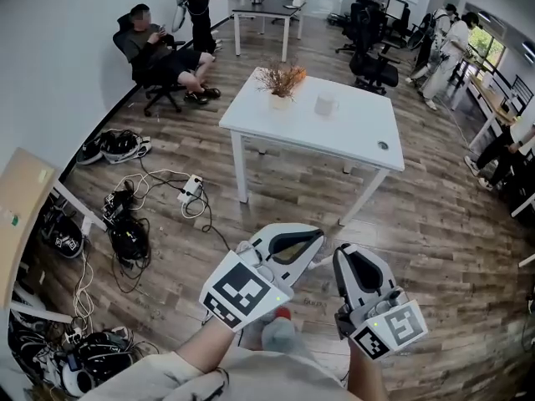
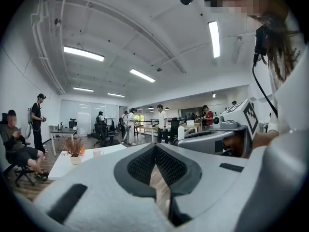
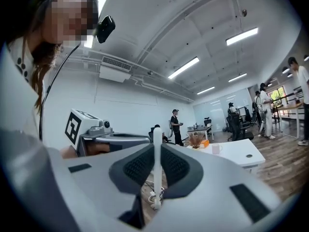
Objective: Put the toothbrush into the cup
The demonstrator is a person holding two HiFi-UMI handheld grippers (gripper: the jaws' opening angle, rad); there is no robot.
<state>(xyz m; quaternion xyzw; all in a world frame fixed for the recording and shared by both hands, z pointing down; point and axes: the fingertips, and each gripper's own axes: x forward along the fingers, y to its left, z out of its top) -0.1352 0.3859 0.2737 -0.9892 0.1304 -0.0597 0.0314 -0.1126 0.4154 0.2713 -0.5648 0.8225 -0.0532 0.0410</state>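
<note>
My right claw is clamped on the toothbrush, which stands upright between its pads. My left claw is closed on nothing. I judge this the carrying step: the cup stands well ahead, so next I approach and lower the brush in.

Room bright and even, no harsh shadows. Long white ceiling tube lights high above white rectangular table, strips blown out, bit of glare. Daylight from window far right of table. Faint soft shadow under table. Heavy fisheye, black corners, walls bowed. Pale grey left gripper mushy up close. Same for pale grey right gripper and thin white toothbrush pinched in it. Table sharp-ish behind.
</note>
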